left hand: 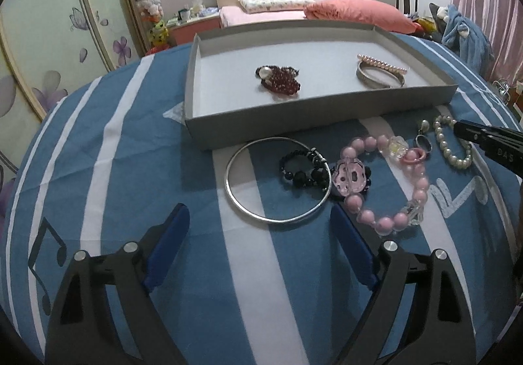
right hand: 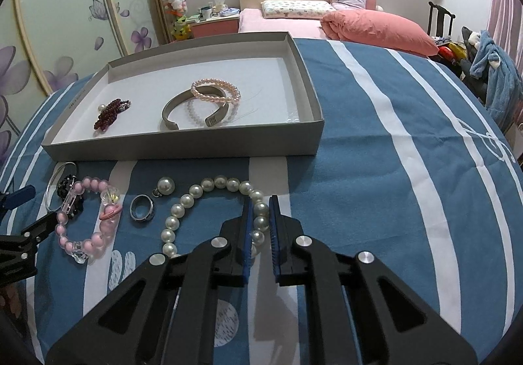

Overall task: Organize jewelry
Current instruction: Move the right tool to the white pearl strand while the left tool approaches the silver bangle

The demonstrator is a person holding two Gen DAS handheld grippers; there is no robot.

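Bedspread [right hand: 376,142]: blue with white stripes; work surface for the whole lot.

Grey tray [right hand: 315,100]: shallow, open-topped, lying at the far side of the loose pieces, long axis running left to right. Judged to be the collecting place, since three pieces already lie inside: a metal cuff [right hand: 193,110] with its gap turned to the near wall, a pink pearl bracelet [right hand: 215,90] propped on the cuff's far rim, and a dark red bead cluster [right hand: 109,113] at the left.

Right gripper [right hand: 261,205]: pressed together on the right-hand run of the white pearl bracelet [right hand: 183,205], a few pearls caught between the blue pads. The strand lies flat on the bedspread just near of the tray, its loop drawn long from near-left to far-right. Grip on one side suggests a lift with the rest hanging.

Left gripper [left hand: 260,214]: spread wide, empty, low over the near edge of the silver bangle [left hand: 278,180], likely its next pick.

Silver bangle: flat, round, no axis.

Pink bead bracelet [left hand: 392,182]: flat, right of the bangle.

Black bead bracelet [left hand: 304,169]: lying partly inside the bangle.

Ring [right hand: 142,208] and single pearl charm [right hand: 165,186]: between the pink and white strands.
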